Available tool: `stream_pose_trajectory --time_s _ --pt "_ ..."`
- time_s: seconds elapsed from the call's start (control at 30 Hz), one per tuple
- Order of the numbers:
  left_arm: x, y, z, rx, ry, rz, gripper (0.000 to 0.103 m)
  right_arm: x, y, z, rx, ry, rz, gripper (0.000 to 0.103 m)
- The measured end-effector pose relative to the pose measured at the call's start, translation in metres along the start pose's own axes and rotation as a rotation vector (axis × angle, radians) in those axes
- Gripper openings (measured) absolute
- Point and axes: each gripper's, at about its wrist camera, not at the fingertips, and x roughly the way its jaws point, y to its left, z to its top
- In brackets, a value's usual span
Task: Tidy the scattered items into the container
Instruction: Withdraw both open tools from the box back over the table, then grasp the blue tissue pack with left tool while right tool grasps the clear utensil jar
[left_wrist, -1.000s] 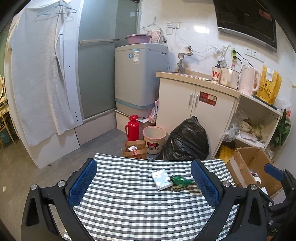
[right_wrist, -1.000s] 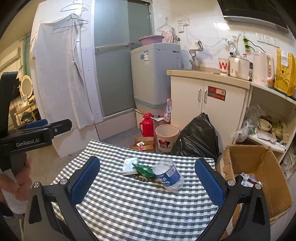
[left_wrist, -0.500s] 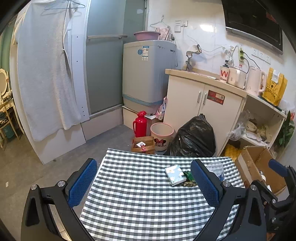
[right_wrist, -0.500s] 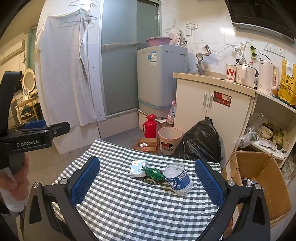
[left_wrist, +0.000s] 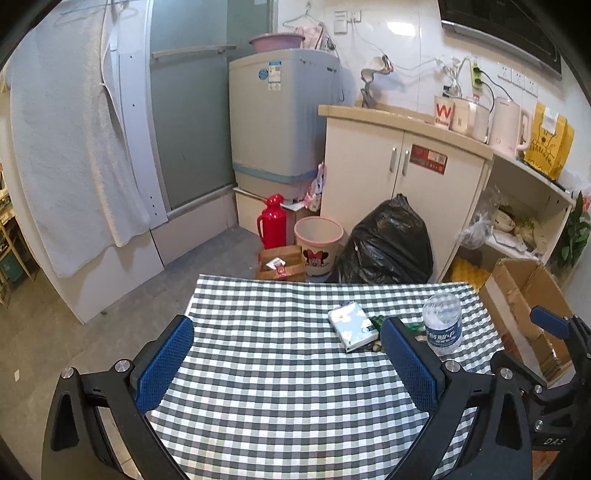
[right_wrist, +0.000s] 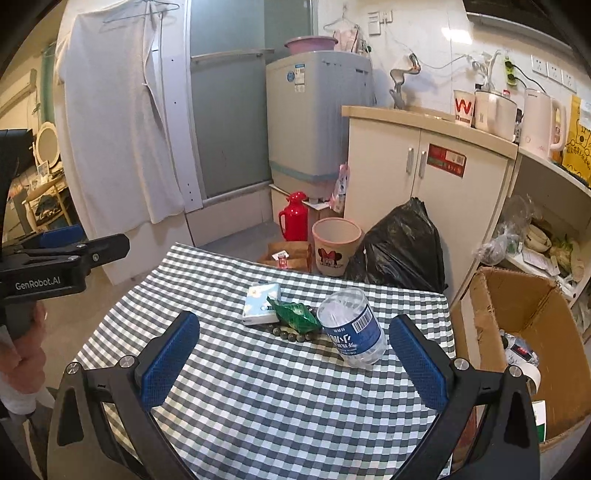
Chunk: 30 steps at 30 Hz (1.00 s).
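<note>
Scattered items sit bunched near the far right part of the checked table (right_wrist: 258, 387): a tissue pack (right_wrist: 260, 303), a green wrapper (right_wrist: 295, 314) touching its right side, a string of dark beads (right_wrist: 295, 334) just in front of the wrapper, and a plastic bottle (right_wrist: 351, 326) lying tilted at the right end of the group. Between the bottle and the table's right edge only a narrow strip of cloth shows. The cardboard box (right_wrist: 528, 332) stands open on the floor just beside that edge, with some things already inside. The near and left parts of the table are bare cloth.

Both claws hover over the near side, holding nothing: the right gripper (right_wrist: 291, 360) spread wide, the left gripper (left_wrist: 291, 363) likewise. Beyond the far edge stand a black rubbish bag (right_wrist: 399, 247), a pink bin (right_wrist: 336, 247) and a red flask (right_wrist: 293, 218) on the floor.
</note>
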Motion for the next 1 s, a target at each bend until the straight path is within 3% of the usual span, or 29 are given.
stream_pose_trajectory --time_s 0.67,1.0 --pt "0.125 -0.038 -0.024 0.061 0.203 -0.045 0.103 0.077 -0.047 -0.021 0.045 0.133 -0.033 0.103" --pt "0.178 -0.060 -0.032 0.077 0.283 -0.057 0.103 0.110 -0.056 -0.029 -0.002 0.187 -0.032 0.103"
